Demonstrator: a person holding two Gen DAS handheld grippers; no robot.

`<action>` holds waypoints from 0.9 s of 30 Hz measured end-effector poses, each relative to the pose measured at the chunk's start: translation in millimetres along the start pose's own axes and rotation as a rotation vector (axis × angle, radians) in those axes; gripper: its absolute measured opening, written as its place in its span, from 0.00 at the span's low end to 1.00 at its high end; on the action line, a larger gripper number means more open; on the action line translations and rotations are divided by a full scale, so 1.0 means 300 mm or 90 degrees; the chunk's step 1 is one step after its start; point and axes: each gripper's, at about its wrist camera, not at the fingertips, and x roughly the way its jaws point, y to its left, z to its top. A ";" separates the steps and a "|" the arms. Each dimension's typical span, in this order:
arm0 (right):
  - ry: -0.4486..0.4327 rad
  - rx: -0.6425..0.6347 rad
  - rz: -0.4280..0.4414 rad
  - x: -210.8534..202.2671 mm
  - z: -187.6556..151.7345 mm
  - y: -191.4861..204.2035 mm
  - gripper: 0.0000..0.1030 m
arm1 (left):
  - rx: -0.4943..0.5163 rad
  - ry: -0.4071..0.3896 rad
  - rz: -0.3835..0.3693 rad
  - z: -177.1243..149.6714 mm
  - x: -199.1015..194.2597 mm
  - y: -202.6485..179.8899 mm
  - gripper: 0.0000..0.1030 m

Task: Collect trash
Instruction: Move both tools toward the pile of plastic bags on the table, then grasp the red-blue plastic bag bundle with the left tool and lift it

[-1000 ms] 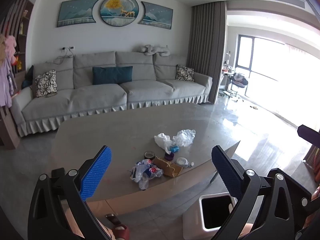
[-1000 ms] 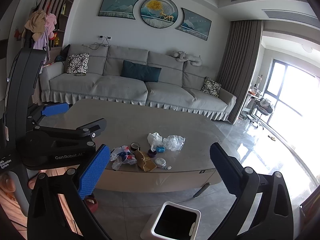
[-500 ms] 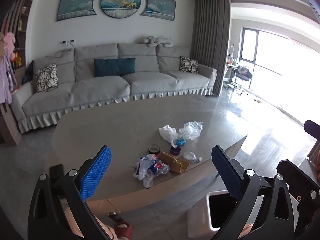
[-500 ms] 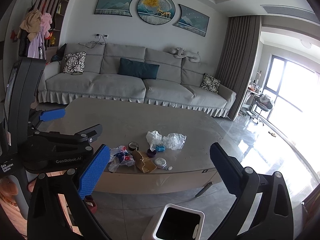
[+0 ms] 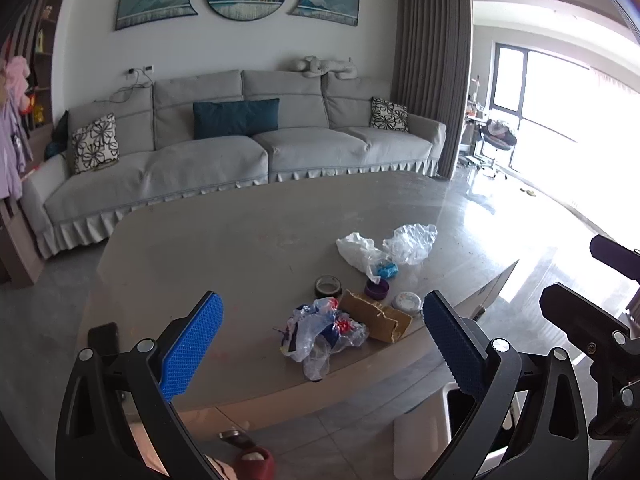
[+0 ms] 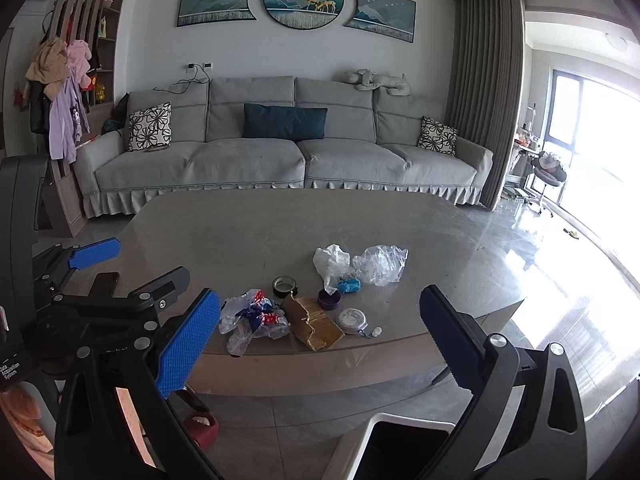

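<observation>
Hovering short of the table edge, both grippers are spread wide and empty; the trash pile lies ahead of and below the fingers, its crumpled plastic bag almost centred between the left gripper pads. From the right gripper the same bag sits ahead, toward its left finger, so left looks nearer; the bin stands below the fingers, on the floor.
</observation>
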 end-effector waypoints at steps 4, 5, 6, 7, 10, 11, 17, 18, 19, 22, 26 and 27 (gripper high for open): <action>0.027 0.015 0.006 0.066 -0.021 -0.017 0.96 | 0.010 0.007 0.010 -0.024 0.071 0.016 0.97; 0.033 0.017 0.007 0.089 -0.023 -0.020 0.96 | 0.016 0.012 0.010 -0.030 0.093 0.015 0.97; 0.038 0.020 0.007 0.106 -0.029 -0.022 0.96 | 0.023 0.017 0.009 -0.037 0.115 0.014 0.97; 0.040 0.021 0.004 0.119 -0.039 -0.021 0.96 | 0.029 0.022 0.006 -0.053 0.138 0.009 0.97; 0.047 0.025 -0.009 0.165 -0.068 -0.031 0.96 | 0.039 0.033 0.002 -0.083 0.202 0.000 0.97; 0.051 0.025 -0.014 0.189 -0.075 -0.035 0.96 | 0.042 0.039 -0.003 -0.092 0.227 -0.003 0.97; 0.071 0.018 -0.061 0.279 -0.122 -0.059 0.96 | 0.059 0.070 -0.021 -0.148 0.384 -0.007 0.97; 0.077 0.019 -0.062 0.299 -0.129 -0.067 0.96 | 0.059 0.074 -0.024 -0.158 0.412 -0.004 0.97; 0.083 0.020 -0.063 0.322 -0.136 -0.072 0.96 | 0.059 0.079 -0.026 -0.169 0.438 0.002 0.97; 0.097 0.024 -0.061 0.370 -0.152 -0.085 0.96 | 0.058 0.089 -0.026 -0.194 0.515 0.015 0.97; 0.104 0.022 -0.064 0.425 -0.168 -0.087 0.96 | 0.072 0.108 -0.034 -0.219 0.593 0.000 0.97; 0.107 0.022 -0.064 0.436 -0.173 -0.092 0.96 | 0.074 0.112 -0.036 -0.226 0.611 -0.007 0.97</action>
